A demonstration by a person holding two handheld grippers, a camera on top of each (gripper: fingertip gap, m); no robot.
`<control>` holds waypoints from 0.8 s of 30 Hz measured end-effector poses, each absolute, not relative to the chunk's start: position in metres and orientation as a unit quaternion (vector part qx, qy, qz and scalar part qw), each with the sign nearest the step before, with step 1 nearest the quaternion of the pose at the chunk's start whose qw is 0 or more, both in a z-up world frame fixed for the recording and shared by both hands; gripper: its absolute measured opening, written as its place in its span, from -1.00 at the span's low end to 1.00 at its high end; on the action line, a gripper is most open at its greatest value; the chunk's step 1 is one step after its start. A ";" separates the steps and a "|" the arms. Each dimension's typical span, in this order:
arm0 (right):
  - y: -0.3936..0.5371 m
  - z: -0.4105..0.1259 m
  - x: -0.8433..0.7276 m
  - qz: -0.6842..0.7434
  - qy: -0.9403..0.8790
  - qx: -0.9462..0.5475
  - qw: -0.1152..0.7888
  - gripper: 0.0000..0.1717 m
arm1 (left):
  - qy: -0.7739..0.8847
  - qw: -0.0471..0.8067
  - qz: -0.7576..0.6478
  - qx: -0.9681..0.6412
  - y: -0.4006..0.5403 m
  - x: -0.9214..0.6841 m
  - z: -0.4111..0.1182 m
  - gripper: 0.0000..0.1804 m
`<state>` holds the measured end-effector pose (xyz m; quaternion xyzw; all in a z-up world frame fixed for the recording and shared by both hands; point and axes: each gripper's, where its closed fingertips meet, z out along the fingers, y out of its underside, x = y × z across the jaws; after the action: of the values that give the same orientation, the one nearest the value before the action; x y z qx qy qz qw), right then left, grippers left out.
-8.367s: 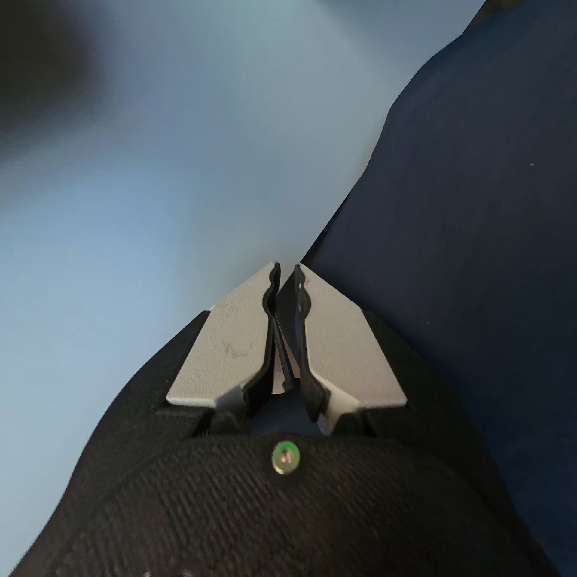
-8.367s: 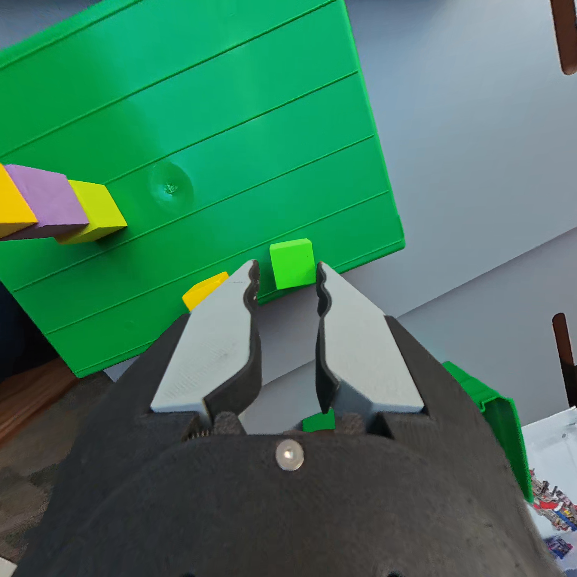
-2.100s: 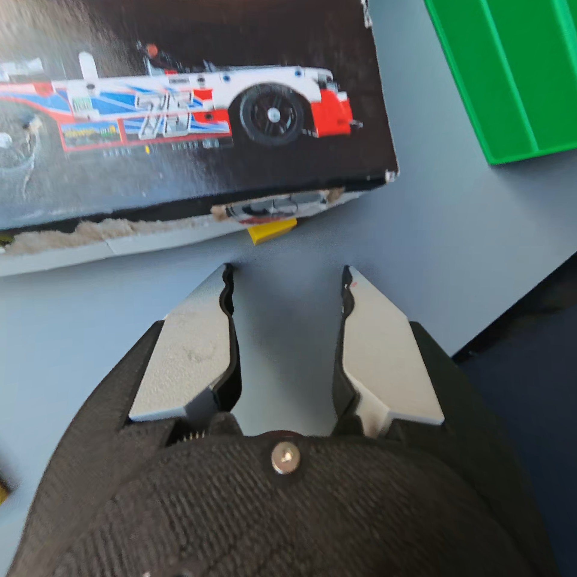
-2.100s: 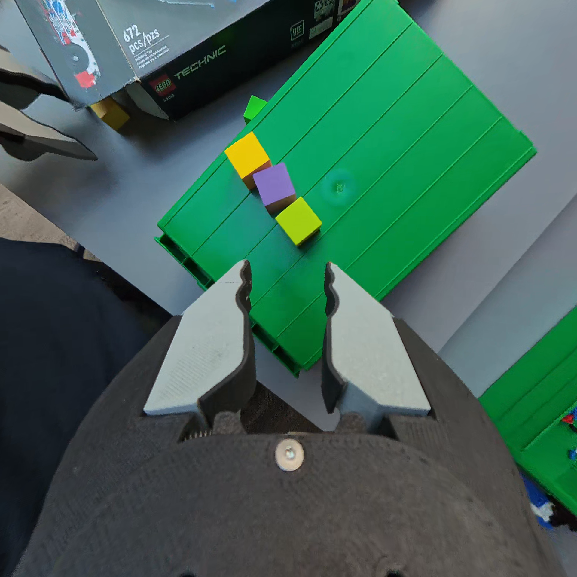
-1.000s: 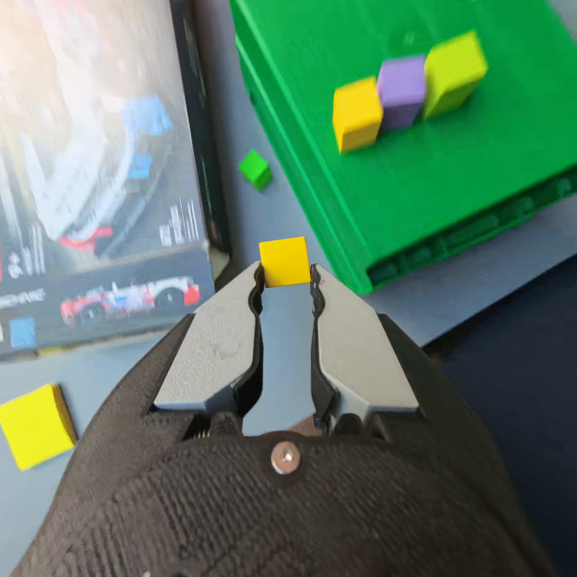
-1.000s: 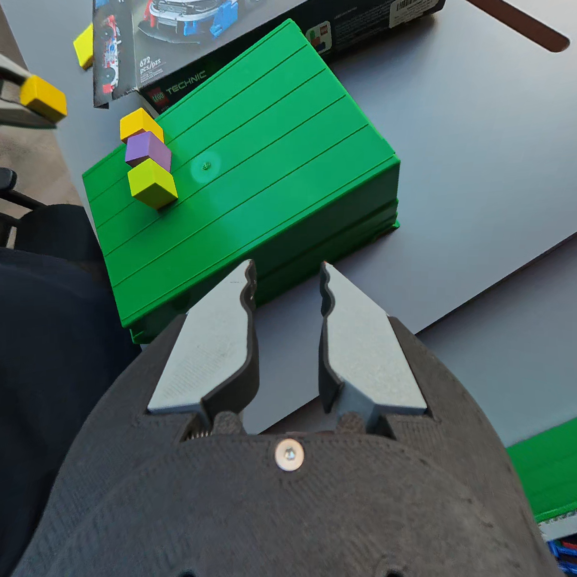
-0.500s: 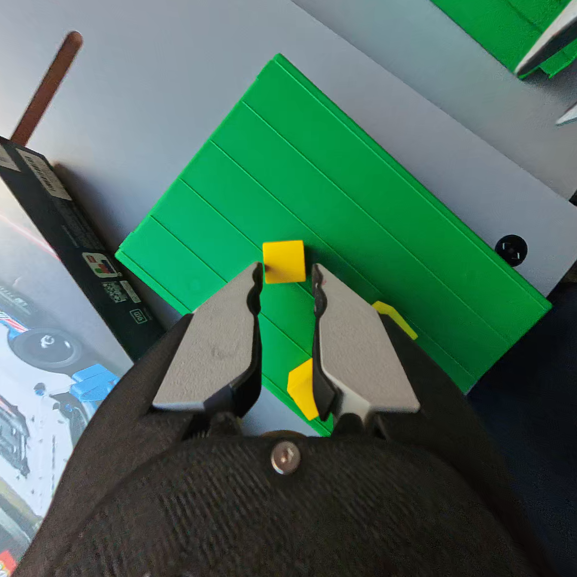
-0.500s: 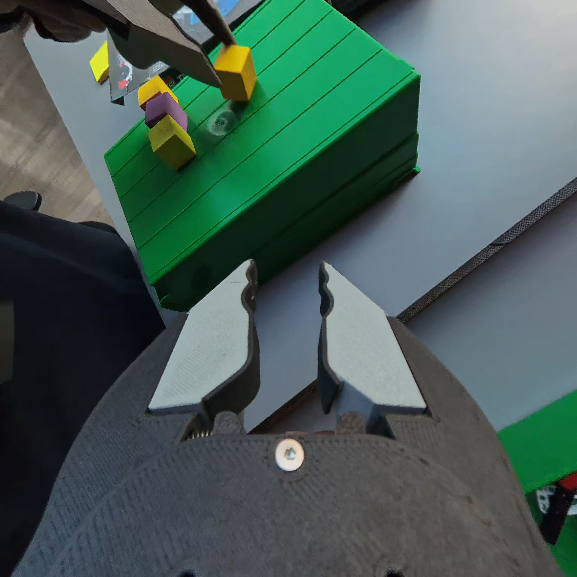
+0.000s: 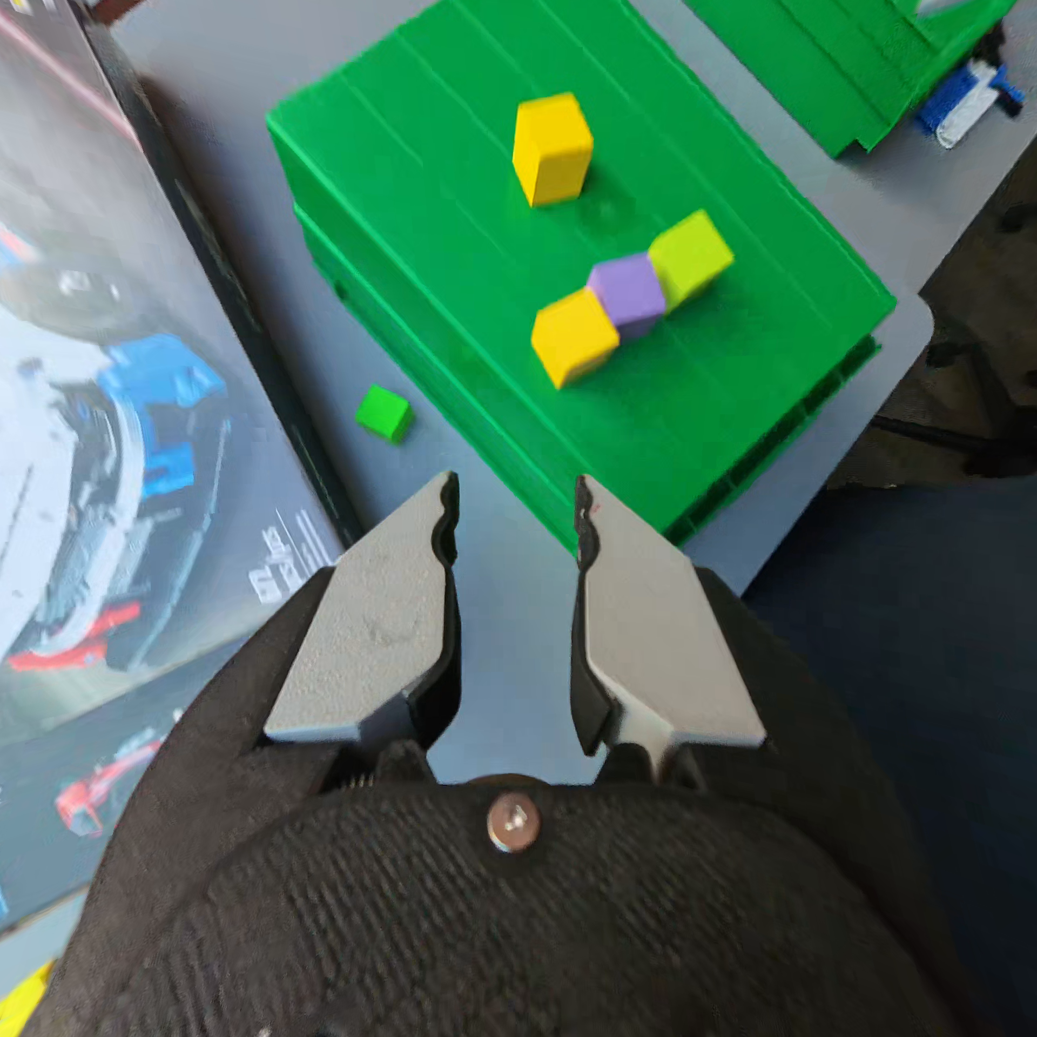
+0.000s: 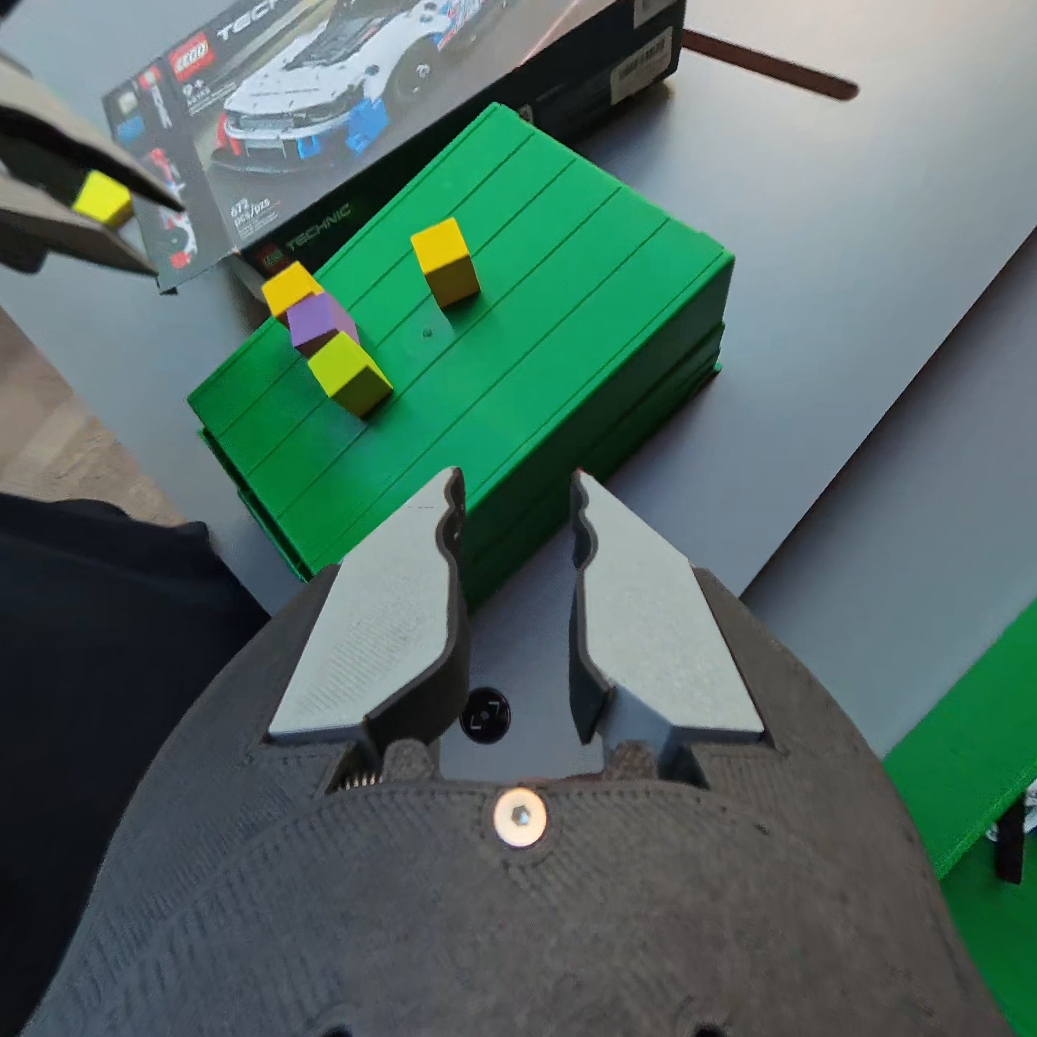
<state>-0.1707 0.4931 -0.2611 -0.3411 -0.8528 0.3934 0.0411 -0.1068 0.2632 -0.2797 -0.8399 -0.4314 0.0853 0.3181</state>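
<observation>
My left gripper (image 9: 515, 505) is open and empty, held over the grey table (image 9: 505, 617) just short of the green box (image 9: 449, 224). On the box top stands a lone yellow cube (image 9: 553, 148), apart from a touching row of a yellow cube (image 9: 572, 336), a purple cube (image 9: 628, 294) and a lime cube (image 9: 693, 261). A small green cube (image 9: 384, 414) lies on the table beside the box. My right gripper (image 10: 516, 505) is open and empty over the near corner of the green box (image 10: 533, 365). The lone yellow cube (image 10: 446, 269) and my left gripper (image 10: 168, 240) also show in the right wrist view.
A printed car box (image 9: 112, 393) lies left of the green box. Another yellow cube (image 9: 22, 1004) lies on the table at the lower left. A second green container (image 9: 842, 67) stands at the far right. Dark clothing (image 10: 84, 617) is at the table's near edge. The grippers' ends are close to 25 cm from one another.
My left gripper carried a yellow cube over the green box, opened and left it standing on the box top, then pulled back. My right gripper stayed open and shifted only slightly.
</observation>
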 end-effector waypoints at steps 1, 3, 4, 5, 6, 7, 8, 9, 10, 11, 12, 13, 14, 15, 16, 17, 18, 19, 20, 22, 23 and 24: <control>0.487 -0.255 -0.173 0.393 -0.850 -0.346 0.064 -0.58 | -0.435 0.319 0.079 -0.838 0.254 -0.091 -0.288 -0.56; 0.476 -0.238 -0.183 0.391 -0.840 -0.354 0.126 -0.55 | -0.445 0.321 0.062 -0.834 0.239 -0.061 -0.307 -0.56; 0.472 -0.226 -0.188 0.392 -0.832 -0.355 0.164 -0.55 | -0.451 0.321 0.049 -0.831 0.233 -0.046 -0.317 -0.56; 0.467 -0.213 -0.193 0.394 -0.824 -0.354 0.200 -0.56 | -0.457 0.320 0.037 -0.829 0.227 -0.033 -0.327 -0.56; 0.461 -0.203 -0.196 0.393 -0.818 -0.353 0.227 -0.60 | -0.464 0.319 0.026 -0.826 0.222 -0.020 -0.337 -0.56; 0.454 -0.196 -0.198 0.390 -0.816 -0.352 0.243 -0.62 | -0.468 0.318 0.014 -0.824 0.218 -0.009 -0.344 -0.56; 0.447 -0.193 -0.198 0.382 -0.818 -0.351 0.248 -0.60 | -0.471 0.318 0.006 -0.823 0.214 0.000 -0.350 -0.56; 0.440 -0.193 -0.197 0.374 -0.823 -0.350 0.246 -0.58 | -0.473 0.319 0.001 -0.822 0.210 0.007 -0.354 -0.56; 0.434 -0.194 -0.196 0.368 -0.826 -0.351 0.242 -0.55 | -0.473 0.320 -0.003 -0.821 0.207 0.012 -0.357 -0.56; 0.428 -0.195 -0.194 0.367 -0.828 -0.351 0.239 -0.54 | -0.473 0.319 -0.006 -0.821 0.204 0.016 -0.359 -0.56; 0.423 -0.197 -0.192 0.368 -0.828 -0.353 0.234 -0.54 | -0.471 0.318 -0.008 -0.823 0.201 0.018 -0.360 -0.56; 0.418 -0.199 -0.190 0.371 -0.827 -0.356 0.227 -0.54 | -0.469 0.316 -0.008 -0.824 0.198 0.018 -0.361 -0.56; 0.414 -0.201 -0.188 0.374 -0.827 -0.360 0.218 -0.54 | -0.468 0.314 -0.009 -0.826 0.195 0.018 -0.363 -0.56; 0.411 -0.204 -0.185 0.377 -0.826 -0.363 0.210 -0.53 | -0.467 0.310 -0.012 -0.828 0.193 0.017 -0.364 -0.55; 0.409 -0.207 -0.182 0.379 -0.825 -0.366 0.203 -0.53 | -0.465 0.307 -0.014 -0.830 0.191 0.014 -0.364 -0.55; 0.407 -0.209 -0.179 0.382 -0.826 -0.366 0.196 -0.53 | -0.463 0.307 -0.011 -0.831 0.189 0.009 -0.362 -0.55; 0.405 -0.211 -0.176 0.384 -0.827 -0.365 0.188 -0.54 | -0.462 0.311 -0.007 -0.831 0.188 0.002 -0.358 -0.56; 0.404 -0.213 -0.174 0.384 -0.829 -0.363 0.183 -0.54 | -0.460 0.316 -0.004 -0.830 0.188 -0.006 -0.353 -0.57; 0.404 -0.214 -0.172 0.384 -0.831 -0.360 0.181 -0.54 | -0.457 0.322 0.001 -0.829 0.189 -0.016 -0.347 -0.58; 0.405 -0.214 -0.169 0.384 -0.833 -0.355 0.179 -0.56 | -0.455 0.310 0.034 -0.834 0.184 -0.039 -0.343 -0.60; 0.407 -0.214 -0.167 0.385 -0.834 -0.353 0.179 -0.56 | -0.461 0.288 0.070 -0.836 0.174 -0.054 -0.346 -0.65; 0.408 -0.214 -0.166 0.387 -0.833 -0.352 0.178 -0.56 | -0.469 0.266 0.104 -0.836 0.162 -0.069 -0.351 -0.64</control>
<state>-0.1663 0.4082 -0.2138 -0.3521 -0.8333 0.3871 0.1783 -0.0690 0.1619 -0.3509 -0.8356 -0.4692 0.1045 0.2658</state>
